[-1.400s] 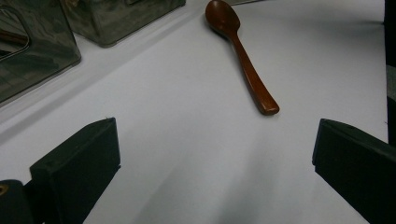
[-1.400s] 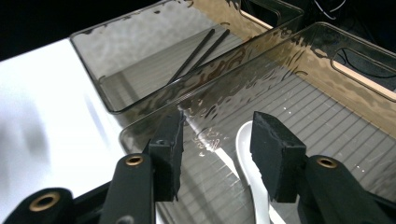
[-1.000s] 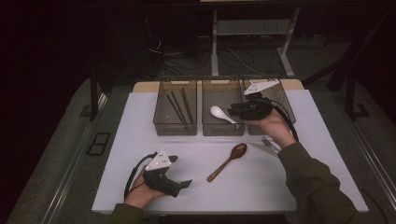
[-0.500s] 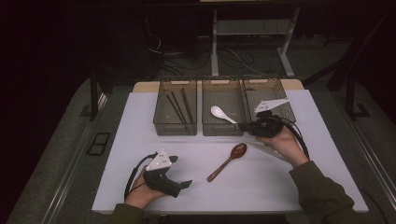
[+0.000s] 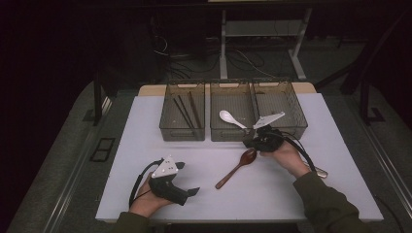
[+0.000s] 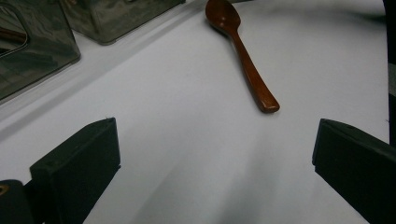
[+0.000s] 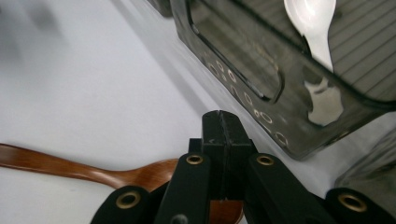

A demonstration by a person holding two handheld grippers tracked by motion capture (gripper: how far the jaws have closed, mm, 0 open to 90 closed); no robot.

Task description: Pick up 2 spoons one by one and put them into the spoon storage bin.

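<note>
Brown wood, long-handled and glossy, the wooden spoon (image 5: 237,166) lies flat on the white tabletop (image 5: 145,126), its bowl pointing toward the middle bin and its handle slanting back toward the person's side. The right hand-held gripper (image 5: 252,144) hangs right at the spoon's bowl, just in front of the bins; in the right gripper view its two black jaws stand pressed together with nothing between them, and the spoon (image 7: 93,172) passes underneath them, its bowl partly hidden by the jaw linkage. Whether the closed tips touch the wood cannot be told. The jaws have just been closing. The left hand-held gripper (image 5: 187,180) rests low near the front left of the tabletop, well apart from the spoon, and in the left gripper view its jaws stand wide apart and empty, with the spoon (image 6: 243,60) lying on the bare surface ahead of them. Three dark, translucent plastic bins sit side by side at the far edge of the tabletop: the left bin (image 5: 167,133) holds a few dark chopsticks (image 5: 185,109) lying lengthwise, the middle bin (image 5: 216,133) holds a white ceramic soup spoon (image 5: 230,118), and the right bin (image 5: 296,109) stands behind the right hand (image 5: 286,158). In the right gripper view the white spoon (image 7: 312,23) lies on the ribbed floor of its bin.
</note>
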